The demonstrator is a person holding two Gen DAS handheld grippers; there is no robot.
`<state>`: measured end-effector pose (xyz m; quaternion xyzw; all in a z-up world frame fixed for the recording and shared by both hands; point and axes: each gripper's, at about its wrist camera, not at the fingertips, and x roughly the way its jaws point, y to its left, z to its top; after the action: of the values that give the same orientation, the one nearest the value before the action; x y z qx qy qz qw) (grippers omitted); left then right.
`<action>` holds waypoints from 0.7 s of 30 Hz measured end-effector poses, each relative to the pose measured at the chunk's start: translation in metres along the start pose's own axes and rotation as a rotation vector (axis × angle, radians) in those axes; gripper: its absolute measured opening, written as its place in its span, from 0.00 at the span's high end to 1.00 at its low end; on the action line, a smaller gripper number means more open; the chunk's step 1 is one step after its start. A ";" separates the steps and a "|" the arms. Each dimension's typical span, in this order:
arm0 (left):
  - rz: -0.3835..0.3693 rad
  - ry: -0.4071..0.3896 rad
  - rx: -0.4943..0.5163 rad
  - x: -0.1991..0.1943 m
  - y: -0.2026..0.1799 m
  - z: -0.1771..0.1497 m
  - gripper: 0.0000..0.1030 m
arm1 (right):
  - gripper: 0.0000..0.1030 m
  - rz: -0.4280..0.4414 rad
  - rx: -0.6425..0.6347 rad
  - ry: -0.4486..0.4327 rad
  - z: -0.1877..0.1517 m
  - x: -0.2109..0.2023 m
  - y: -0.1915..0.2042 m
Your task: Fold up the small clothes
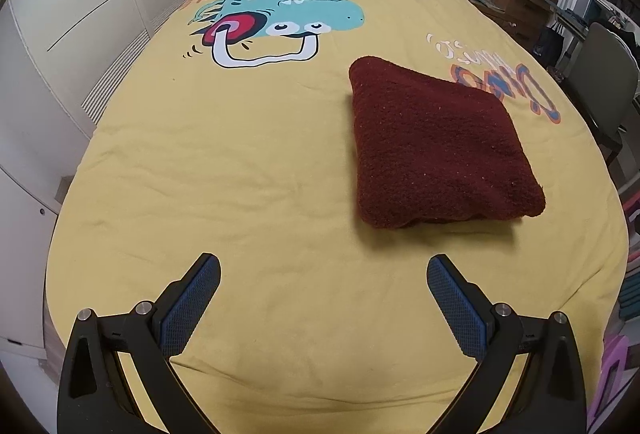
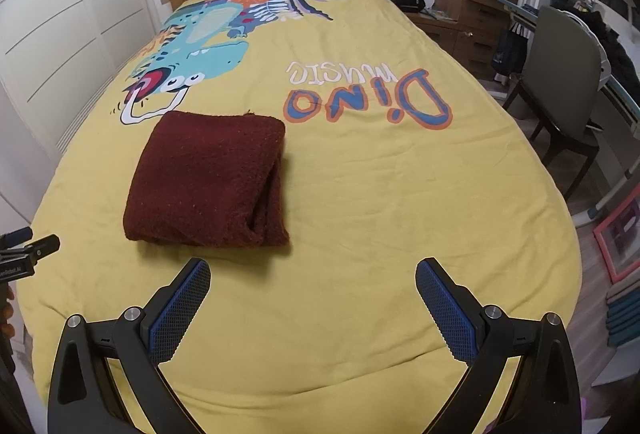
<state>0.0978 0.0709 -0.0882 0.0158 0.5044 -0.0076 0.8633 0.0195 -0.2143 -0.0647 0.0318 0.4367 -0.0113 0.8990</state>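
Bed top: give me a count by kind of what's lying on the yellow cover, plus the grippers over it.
Folded maroon knit garment: 1
Grippers, both open and holding nothing: 2, the left gripper and the right gripper
Total: 3
Nothing else lies on the yellow dinosaur bedspread in either wrist view.

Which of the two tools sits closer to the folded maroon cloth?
The right tool: the folded maroon cloth ends just past its left finger. The left tool sits farther off.
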 end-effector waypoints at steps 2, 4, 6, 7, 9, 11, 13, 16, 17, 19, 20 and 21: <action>0.004 -0.001 -0.002 -0.001 0.001 0.000 0.01 | 0.01 -0.001 0.000 -0.002 0.001 -0.001 0.001; 0.006 0.001 0.000 -0.001 0.003 -0.001 0.01 | 0.01 -0.004 -0.003 -0.002 0.001 -0.001 0.002; 0.005 0.000 -0.001 -0.002 0.004 -0.001 0.01 | 0.01 -0.007 -0.005 -0.004 0.001 -0.001 0.003; 0.004 0.000 -0.001 -0.002 0.004 -0.001 0.01 | 0.01 -0.006 -0.004 -0.003 0.001 -0.001 0.003; 0.007 -0.001 -0.001 -0.003 0.005 -0.001 0.01 | 0.01 -0.007 -0.005 -0.004 0.001 -0.002 0.004; 0.003 0.005 -0.003 -0.003 0.006 -0.001 0.01 | 0.01 -0.010 -0.006 -0.007 0.001 -0.003 0.003; 0.003 0.005 -0.004 -0.003 0.007 -0.001 0.01 | 0.01 -0.020 -0.003 -0.009 0.001 -0.003 0.003; 0.004 0.006 -0.008 -0.004 0.008 -0.001 0.01 | 0.01 -0.021 0.001 -0.008 0.001 -0.004 0.001; 0.004 0.005 -0.008 -0.004 0.008 -0.001 0.01 | 0.01 -0.020 0.002 -0.007 0.001 -0.004 0.001; 0.006 0.005 -0.006 -0.004 0.008 -0.001 0.01 | 0.01 -0.023 0.000 -0.009 0.000 -0.004 0.001; 0.007 0.004 -0.004 -0.004 0.008 -0.001 0.01 | 0.01 -0.024 0.002 -0.009 0.000 -0.004 0.001; 0.009 0.005 -0.002 -0.005 0.008 -0.001 0.01 | 0.01 -0.022 0.001 -0.008 0.000 -0.004 0.000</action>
<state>0.0947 0.0788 -0.0846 0.0170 0.5063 -0.0033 0.8622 0.0171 -0.2143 -0.0617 0.0276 0.4335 -0.0215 0.9005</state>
